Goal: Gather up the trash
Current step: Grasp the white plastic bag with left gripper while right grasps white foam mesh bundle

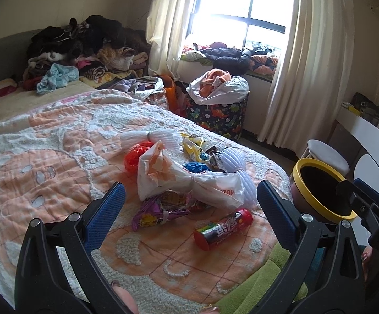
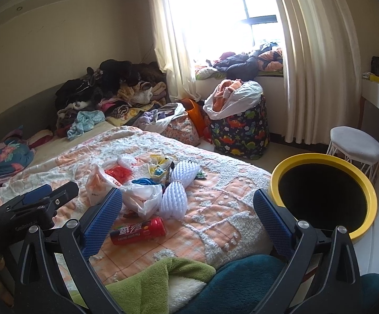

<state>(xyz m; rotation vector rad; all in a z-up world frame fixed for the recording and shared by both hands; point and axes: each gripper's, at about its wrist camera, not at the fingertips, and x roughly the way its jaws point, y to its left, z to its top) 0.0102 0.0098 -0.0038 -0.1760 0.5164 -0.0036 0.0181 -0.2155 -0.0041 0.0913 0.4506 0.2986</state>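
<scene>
A heap of trash lies on the orange and white bedspread (image 1: 45, 162): a tied white plastic bag (image 1: 186, 180), a purple snack wrapper (image 1: 158, 209), a red bag (image 1: 134, 157), white foam netting (image 2: 173, 196) and small wrappers. A red candy tube (image 1: 222, 229) (image 2: 138, 230) lies on its side nearest me. The yellow-rimmed bin (image 2: 323, 196) (image 1: 320, 193) stands beside the bed on the right, its inside dark. My left gripper (image 1: 189, 206) is open above the bed, short of the heap. My right gripper (image 2: 186, 214) is open too, nothing between its fingers.
Piled clothes (image 1: 84, 49) cover the bed's far end. A dinosaur-print hamper (image 2: 241, 130) with a white bag stands below the window. A round white stool (image 2: 354, 146) sits behind the bin. Green and teal blankets (image 2: 215, 282) lie at the near edge.
</scene>
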